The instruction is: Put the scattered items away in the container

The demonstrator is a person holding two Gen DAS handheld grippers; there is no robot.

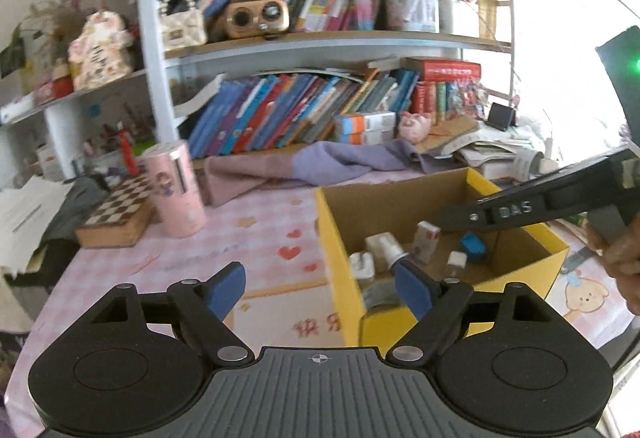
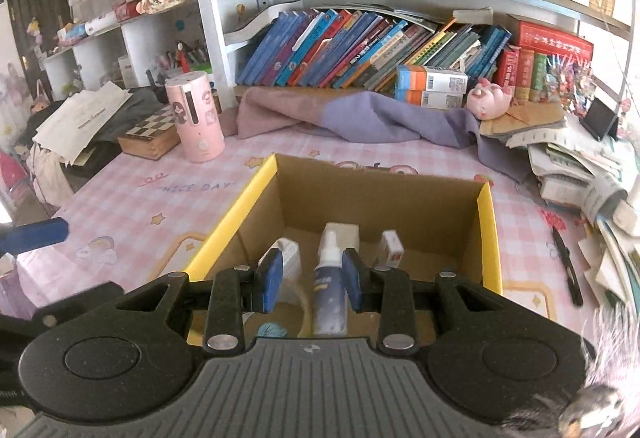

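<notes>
A yellow cardboard box (image 2: pixel 240 206) stands open on the pink checked tablecloth. Inside it lie a spray bottle (image 2: pixel 330 278), a white plug (image 2: pixel 284 258), a white block (image 2: pixel 340 232) and a small white-and-red carton (image 2: pixel 392 248). My right gripper (image 2: pixel 312 284) hovers over the box's near end. Its blue pads stand a little apart and the bottle lies below the gap, untouched. In the left wrist view my left gripper (image 1: pixel 320 290) is wide open and empty, at the box's (image 1: pixel 340 238) left wall, and the right gripper (image 1: pixel 444 216) hangs above the box.
A black pen (image 2: pixel 566 266) lies on the cloth right of the box. A pink cylinder (image 2: pixel 198 118) and a chessboard case (image 2: pixel 154 134) stand at the back left, with a purple cloth (image 2: pixel 360 118) behind the box. Stacked papers (image 2: pixel 580 174) crowd the right edge.
</notes>
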